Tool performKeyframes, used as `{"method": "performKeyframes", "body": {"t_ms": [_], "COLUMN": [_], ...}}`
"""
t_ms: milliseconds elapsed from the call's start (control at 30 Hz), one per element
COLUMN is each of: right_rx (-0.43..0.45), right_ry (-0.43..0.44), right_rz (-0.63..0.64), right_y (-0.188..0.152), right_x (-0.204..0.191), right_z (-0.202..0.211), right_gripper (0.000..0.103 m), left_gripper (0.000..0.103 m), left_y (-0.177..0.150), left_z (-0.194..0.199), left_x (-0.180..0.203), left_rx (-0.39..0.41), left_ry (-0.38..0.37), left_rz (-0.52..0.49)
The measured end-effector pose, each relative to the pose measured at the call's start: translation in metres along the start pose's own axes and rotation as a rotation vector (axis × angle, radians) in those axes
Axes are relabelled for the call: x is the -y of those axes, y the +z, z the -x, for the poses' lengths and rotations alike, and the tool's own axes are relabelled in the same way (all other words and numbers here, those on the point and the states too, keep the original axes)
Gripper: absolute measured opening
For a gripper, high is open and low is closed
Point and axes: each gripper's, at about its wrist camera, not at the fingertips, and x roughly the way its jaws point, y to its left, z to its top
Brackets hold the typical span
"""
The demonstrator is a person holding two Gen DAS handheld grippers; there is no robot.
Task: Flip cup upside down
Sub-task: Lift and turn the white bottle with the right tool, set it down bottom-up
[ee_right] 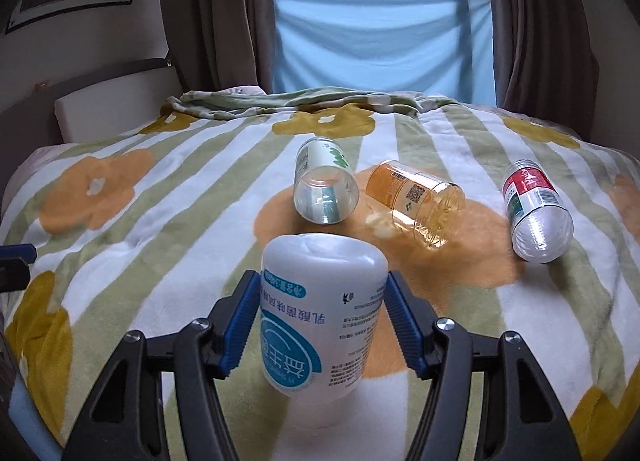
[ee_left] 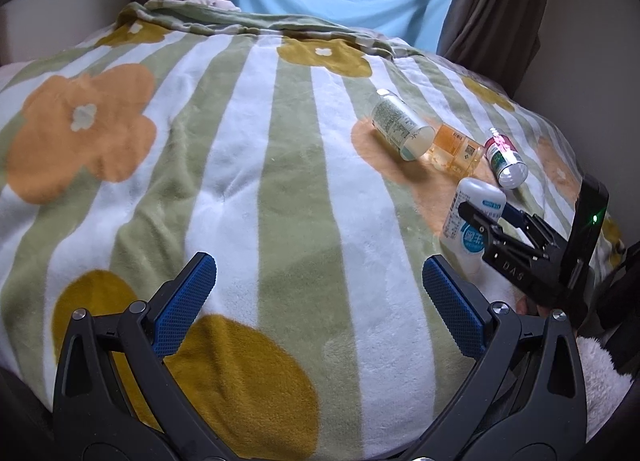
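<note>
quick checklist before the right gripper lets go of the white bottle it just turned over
1. White bottle inverted, label upside down: ok.
2. Right gripper pads on both sides of the bottle: ok.
3. Bottle's lower end seated on the blanket: cannot tell, hidden.
4. Bottle upright, not leaning: not ok, slight tilt.
5. Clear of the three lying bottles, nearest the green-label one: ok.
6. Left gripper open, out of the way: ok.

White translucent cup (ee_right: 324, 313) with blue label, print inverted: stands upside down, closed base up, narrow end on striped blanket (ee_right: 160, 245). Located at 6 o'clock of right wrist view, slightly tilted.
</note>
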Motion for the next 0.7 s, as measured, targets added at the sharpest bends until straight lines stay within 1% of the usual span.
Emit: {"method": "performKeyframes", "body": {"t_ms": [67,200,400,567,600,633,667,700], "right_rx": [-0.003,-0.033,-0.090,-0.124,-0.135,-0.149,-0.153,-0.145], "right_ry": [0.004,0.019,0.026,0.035,0.038,0.045,0.049,0.056], "right_rz": [-0.001,-0.003,0.056,0.077,0.075,0.070,0.062,0.055], "right_y": [-0.005,-0.009,-0.010,-0.008,-0.008,-0.007,-0.006,-0.006], "right_x": [0.002,0.006,0.000,0.000,0.000,0.000,0.001,0.002], "right_z": [0.003,0.005,0.010,0.010,0.009,0.008,0.008,0.008], "right_gripper": [0.059,0.059,0.059,0.060,0.062,0.073,0.089,0.096], "left_gripper": [0.103,0.103,0.103,0.103,0.103,0.103,0.103,0.103], "left_y": [0.001,0.003,0.007,0.007,0.007,0.007,0.007,0.008], "left_z": [0.000,-0.002,-0.017,-0.024,-0.024,-0.024,-0.024,-0.024], "left_x": [0.002,0.005,0.001,0.000,0.000,0.001,0.002,0.002], "left_rx": [0.007,0.008,-0.059,-0.083,-0.083,-0.082,-0.083,-0.084], "left_ry": [-0.007,0.001,0.041,0.082,0.096,0.110,0.122,0.129], "left_rz": [0.004,0.006,0.032,0.057,0.053,0.047,0.039,0.034]}}
